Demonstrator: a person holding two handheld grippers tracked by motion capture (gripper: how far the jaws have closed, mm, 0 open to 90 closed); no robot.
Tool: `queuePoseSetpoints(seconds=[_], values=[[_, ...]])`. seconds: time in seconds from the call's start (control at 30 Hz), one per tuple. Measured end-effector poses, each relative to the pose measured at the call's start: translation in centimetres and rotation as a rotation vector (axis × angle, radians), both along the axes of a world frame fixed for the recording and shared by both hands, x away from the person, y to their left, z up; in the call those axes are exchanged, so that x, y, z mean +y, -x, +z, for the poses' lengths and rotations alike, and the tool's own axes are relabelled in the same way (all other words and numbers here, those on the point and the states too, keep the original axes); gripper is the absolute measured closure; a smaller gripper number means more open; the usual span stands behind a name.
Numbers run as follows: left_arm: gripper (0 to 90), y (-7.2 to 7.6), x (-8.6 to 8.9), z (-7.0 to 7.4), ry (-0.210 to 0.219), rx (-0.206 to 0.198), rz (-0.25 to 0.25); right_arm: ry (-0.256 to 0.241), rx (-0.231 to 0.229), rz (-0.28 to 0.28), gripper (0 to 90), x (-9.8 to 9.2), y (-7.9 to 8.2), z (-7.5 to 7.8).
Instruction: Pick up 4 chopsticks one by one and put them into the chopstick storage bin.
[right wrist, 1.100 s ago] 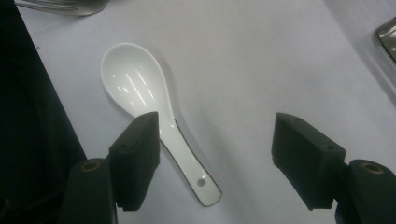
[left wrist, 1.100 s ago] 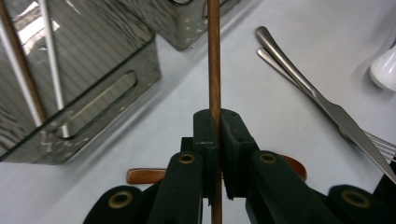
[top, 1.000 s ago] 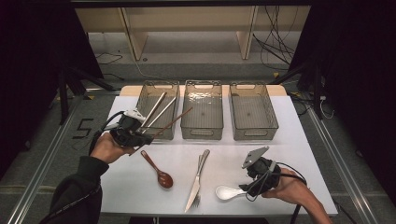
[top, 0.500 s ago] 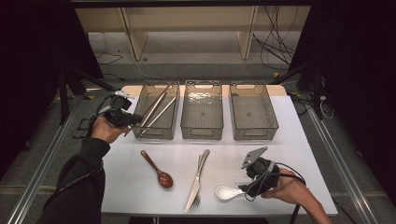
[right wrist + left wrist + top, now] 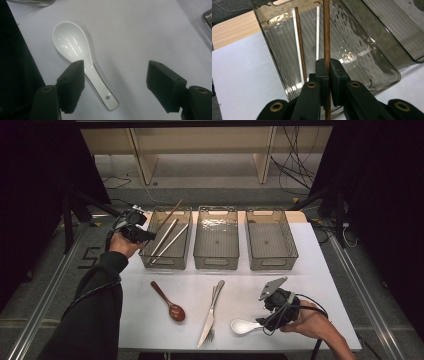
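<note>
White and uncluttered, the table (image 5: 310,270) carries three clear bins in a row at its far side and a scatter of cutlery nearer the person. Judging by the layout, the job is sorting utensils into the bins, and it looks less than half done.

The left bin (image 5: 150,257) already holds chopsticks: two pale ones (image 5: 317,32) and a dark one (image 5: 300,42) lie along its ribbed floor. The left tool (image 5: 327,75) has its jaws pressed together on another brown chopstick (image 5: 326,30), held over the near-left corner of that bin and slanting across toward its far rim, so this piece is not yet dropped in. The middle bin (image 5: 216,237) and the right bin (image 5: 271,239) have nothing in them.

Left to sort, all lying on the table: a brown wooden spoon (image 5: 169,302), a knife (image 5: 212,312) with a fork (image 5: 209,336) beside it, touching or nearly so, and a white ceramic spoon (image 5: 80,58). The right tool (image 5: 115,85) hovers just above that white spoon with its jaws wide apart; one jaw is by the handle, the other well off to the side over bare table, so no grip is made yet.
</note>
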State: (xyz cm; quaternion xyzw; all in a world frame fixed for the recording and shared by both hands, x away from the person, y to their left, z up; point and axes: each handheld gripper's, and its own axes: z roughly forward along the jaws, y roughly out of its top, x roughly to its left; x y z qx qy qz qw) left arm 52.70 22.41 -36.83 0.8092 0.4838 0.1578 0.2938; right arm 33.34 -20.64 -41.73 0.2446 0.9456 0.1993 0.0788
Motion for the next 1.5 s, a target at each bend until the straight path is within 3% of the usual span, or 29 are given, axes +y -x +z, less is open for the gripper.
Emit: queuePoseSetpoints(seconds=[0.1,0.2,0.67,0.8,0.83,0.97,1.03,1.1,1.37,1.5], values=[[85.3,-0.5,0.1,-0.1,0.013,0.002,0.012,-0.001,0.000,0.002,31.8,0.0,0.0,0.0],[85.2,-0.9,-0.1,-0.3,-0.009,0.008,0.010,0.003,0.000,0.000,31.8,0.1,0.0,-0.1],[84.8,-2.7,-0.5,-1.7,-0.037,0.024,0.016,0.003,0.002,0.003,31.8,0.0,0.0,0.0],[83.8,-2.9,-0.8,-2.4,-0.052,0.045,0.022,0.008,0.001,0.009,31.8,0.0,0.0,-0.1],[82.1,-3.0,-0.8,-2.6,-0.055,0.054,0.030,0.008,0.002,0.009,31.8,0.1,0.0,-0.1],[58.9,-2.9,-0.9,-2.7,-0.052,0.066,0.045,0.003,0.003,0.007,31.8,0.0,0.1,0.0],[48.0,-2.6,-0.9,-2.4,-0.043,0.069,0.063,0.004,0.002,0.002,31.8,0.0,0.1,0.0],[42.8,-2.1,-0.8,-1.8,-0.007,0.059,0.060,0.005,0.002,0.001,31.8,-0.1,0.0,0.0],[28.5,1.7,-1.9,0.4,0.025,0.009,-0.042,0.010,0.004,0.004,31.5,0.0,0.0,-0.1],[23.5,4.0,-2.7,0.9,0.019,-0.017,-0.096,0.011,0.006,0.006,31.3,0.1,0.1,-0.1]])
